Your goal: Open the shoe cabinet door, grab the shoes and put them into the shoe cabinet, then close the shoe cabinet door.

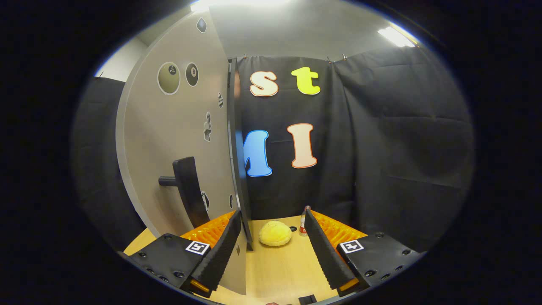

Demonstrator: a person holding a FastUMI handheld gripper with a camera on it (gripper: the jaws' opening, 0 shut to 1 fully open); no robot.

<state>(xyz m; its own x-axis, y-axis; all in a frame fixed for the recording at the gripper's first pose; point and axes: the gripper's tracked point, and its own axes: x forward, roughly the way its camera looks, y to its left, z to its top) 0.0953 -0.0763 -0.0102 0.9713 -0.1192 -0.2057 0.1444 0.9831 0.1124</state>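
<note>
Gripper [271,250] fingers spread wide, nothing clamped between them. Cabinet door [178,140] stands open and is seen nearly edge-on; its dark front edge runs down just beside the left finger [218,254], and the door's lower corner sits in the gap between the two fingers, close to the left one. Whether that finger touches the door cannot be told. Door face is pale and carries several stickers. A dark handle [188,190] juts from the face on a short stem, above the left finger. On the wooden table [279,271], beyond the fingers, lies a yellow fluffy slipper [275,233]. A small bottle [303,222] stands just beside it, near the right finger [324,250].
</note>
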